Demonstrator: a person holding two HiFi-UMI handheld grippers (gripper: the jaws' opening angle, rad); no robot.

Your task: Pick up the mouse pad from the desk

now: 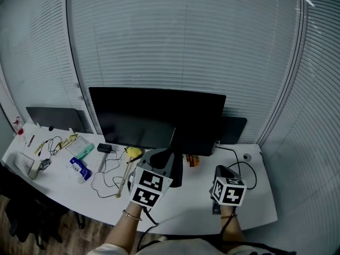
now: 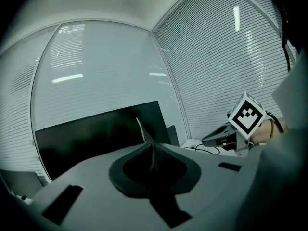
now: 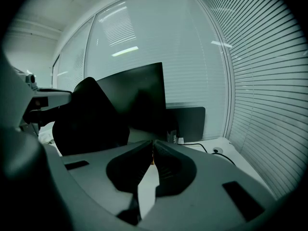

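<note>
1 mouse pad (image 2: 143, 130), clamped in left tongs (image 2: 153, 157), clear of right tongs (image 3: 153, 154)

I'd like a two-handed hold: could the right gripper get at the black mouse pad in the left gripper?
Probably yes. The thin black mouse pad stands clamped in the left gripper, and nothing shows between it and the right gripper; but those jaws are shut and must open first.

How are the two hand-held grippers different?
The left hand-held gripper is shut on the black mouse pad; the right hand-held gripper is shut on nothing. The left one faces the monitor's middle; the right one is nearer the desk's right end. Both carry a marker cube.
</note>
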